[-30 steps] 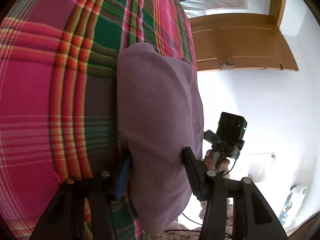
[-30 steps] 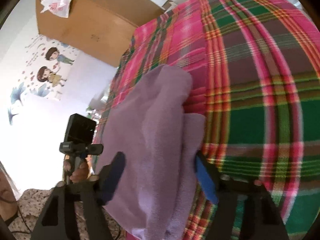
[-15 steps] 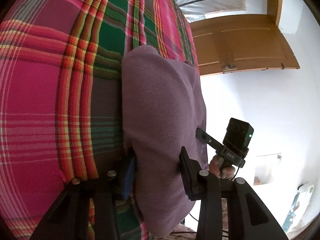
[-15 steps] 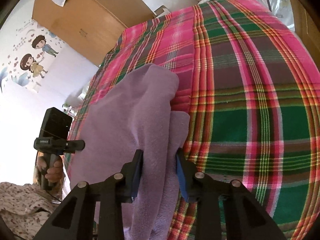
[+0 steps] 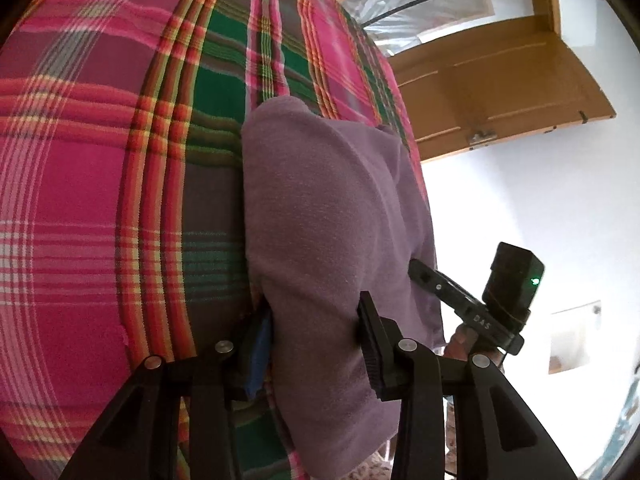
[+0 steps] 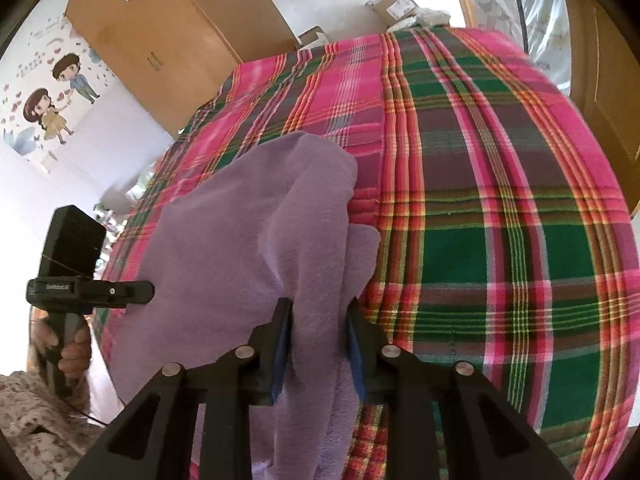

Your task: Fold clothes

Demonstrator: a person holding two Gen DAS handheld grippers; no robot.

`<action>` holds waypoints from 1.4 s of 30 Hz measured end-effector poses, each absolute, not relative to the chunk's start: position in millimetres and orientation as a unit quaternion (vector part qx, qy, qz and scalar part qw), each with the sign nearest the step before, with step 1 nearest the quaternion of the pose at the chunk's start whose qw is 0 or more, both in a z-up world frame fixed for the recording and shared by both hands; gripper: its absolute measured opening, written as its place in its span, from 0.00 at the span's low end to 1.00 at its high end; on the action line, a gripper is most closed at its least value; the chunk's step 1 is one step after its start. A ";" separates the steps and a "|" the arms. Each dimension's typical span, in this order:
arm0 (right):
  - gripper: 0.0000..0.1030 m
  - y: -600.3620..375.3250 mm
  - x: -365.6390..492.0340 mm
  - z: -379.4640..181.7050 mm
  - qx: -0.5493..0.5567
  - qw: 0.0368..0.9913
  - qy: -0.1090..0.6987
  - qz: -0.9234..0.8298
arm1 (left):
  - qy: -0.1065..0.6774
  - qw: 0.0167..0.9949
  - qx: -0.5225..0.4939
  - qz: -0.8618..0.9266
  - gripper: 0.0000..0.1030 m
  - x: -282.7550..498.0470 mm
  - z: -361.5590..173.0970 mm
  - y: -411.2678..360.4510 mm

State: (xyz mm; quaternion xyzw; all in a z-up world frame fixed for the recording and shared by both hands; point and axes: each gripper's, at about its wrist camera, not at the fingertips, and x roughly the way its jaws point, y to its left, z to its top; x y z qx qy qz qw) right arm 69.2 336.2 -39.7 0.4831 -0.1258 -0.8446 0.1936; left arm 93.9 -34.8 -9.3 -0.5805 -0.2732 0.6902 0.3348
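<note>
Here the surface is a bed (image 6: 500, 208) covered by a plaid sheet in pink, green, brown and orange, pulled mostly flat, with one straight crease running across it just beyond the purple garment (image 6: 256, 240). The garment, a soft fleecy piece, lies bunched on the sheet at the near edge of the bed, part of it hanging over the side.

The right gripper (image 6: 318, 344) has its fingers (image 6: 282, 344) narrowed onto a thick fold of the garment, blue pads pressing the cloth from both sides. The left gripper (image 5: 314, 344) straddles another part of the same garment (image 5: 328, 216); its fingers (image 5: 370, 344) stand wider, with fabric filling the gap between them and touching both pads.

In the right wrist view, a hand (image 6: 68, 352) grips the other tool's handle at the lower left, beside a floral-print fabric (image 6: 32, 424). Beyond the bed stand a wooden wardrobe (image 6: 160, 36) and a white wall with a cartoon sticker of two children (image 6: 56, 92). Cardboard boxes (image 6: 396, 4) sit past the far edge. The left wrist view shows a wooden door (image 5: 500, 92) and a white wall.
</note>
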 end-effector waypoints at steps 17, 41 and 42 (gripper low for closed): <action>0.20 322.9 78.3 -13.4 0.443 0.194 -0.148 -0.863 | -0.290 0.326 -0.555 0.708 0.39 64.7 8.4 -25.2; 0.20 228.5 -17.9 3.9 0.423 0.251 -0.167 -0.855 | -0.307 0.272 -0.504 0.760 0.39 -40.8 30.6 -81.1; 0.20 223.2 -22.5 5.1 0.422 0.253 -0.167 -0.855 | -0.307 0.270 -0.502 0.762 0.39 -46.3 32.0 -84.4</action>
